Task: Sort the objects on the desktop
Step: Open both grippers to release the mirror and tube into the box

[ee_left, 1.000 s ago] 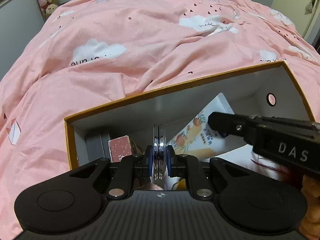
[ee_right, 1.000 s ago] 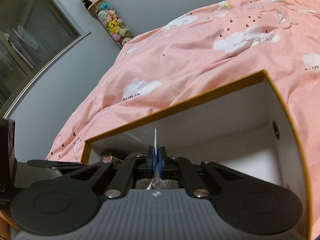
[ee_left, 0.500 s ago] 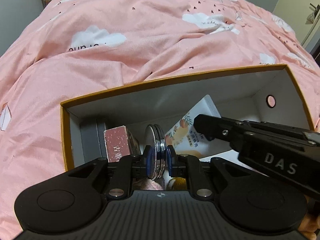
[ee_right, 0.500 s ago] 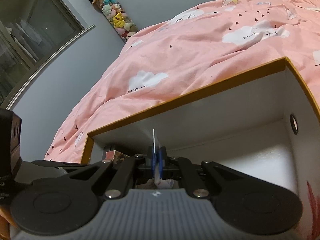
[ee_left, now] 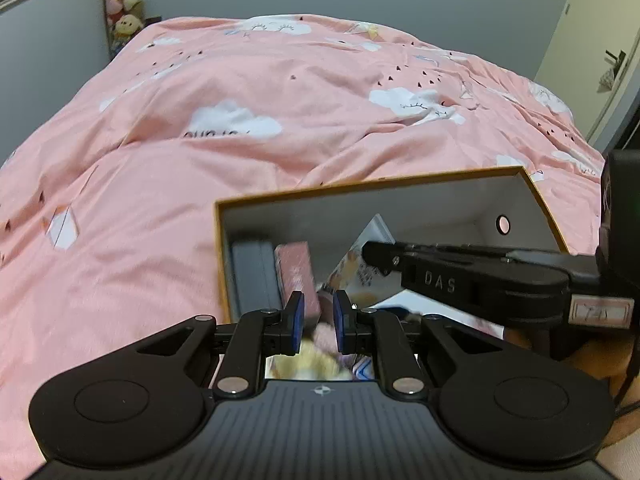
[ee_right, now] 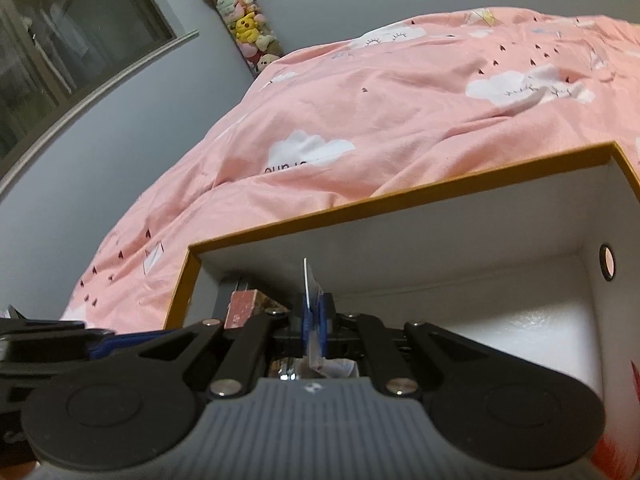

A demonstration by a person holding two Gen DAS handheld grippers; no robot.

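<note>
An orange-rimmed box [ee_left: 360, 189] with white inner walls lies on the bed. In it stand a grey case [ee_left: 252, 272], a pink box [ee_left: 296, 264] and a white tube with a fruit print [ee_left: 360, 258]. My left gripper [ee_left: 320, 322] hovers over the box's near left corner, open, its blue pads [ee_left: 298, 320] apart with nothing between them. My right gripper [ee_right: 314, 314] is shut on a thin white and blue card [ee_right: 309, 280] held edge-on over the box [ee_right: 400, 202]. Its black finger [ee_left: 440, 276] reaches into the box from the right in the left wrist view.
A pink duvet with white clouds [ee_left: 280, 100] covers the bed around the box. A column of plush toys [ee_right: 248, 28] hangs on the grey wall beside a window [ee_right: 80, 40]. The box's right wall has a round hole [ee_left: 503, 224].
The silver disc that sat between my left pads is gone from them, and the left gripper has drawn back, up and to the left. The right gripper shifted slightly with its card.
</note>
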